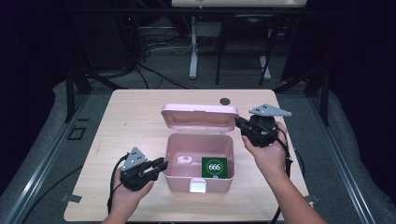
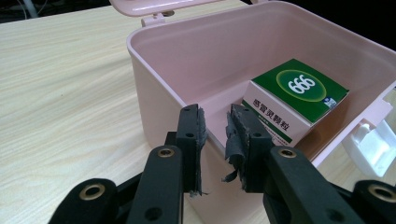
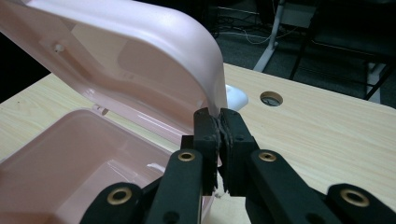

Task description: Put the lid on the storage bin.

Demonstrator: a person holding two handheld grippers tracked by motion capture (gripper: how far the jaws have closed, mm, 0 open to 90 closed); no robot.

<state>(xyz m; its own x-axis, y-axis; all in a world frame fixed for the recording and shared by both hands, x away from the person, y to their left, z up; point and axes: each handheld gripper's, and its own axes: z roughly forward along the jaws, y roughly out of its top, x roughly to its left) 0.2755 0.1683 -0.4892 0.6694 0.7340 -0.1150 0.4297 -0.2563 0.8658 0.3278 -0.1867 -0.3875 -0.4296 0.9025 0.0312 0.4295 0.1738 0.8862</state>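
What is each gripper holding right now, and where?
The left gripper is clamped on the front-left wall of the pink box. The right gripper pinches the edge of the open lid.

The high view looks down on the whole table (image 1: pixel 135 116); both gripper views sit close, sharing the pink box (image 1: pixel 198 161).

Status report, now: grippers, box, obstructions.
Left gripper clamped on pink box wall. Right gripper shut at open lid edge. Green carton inside. Nothing in the way.
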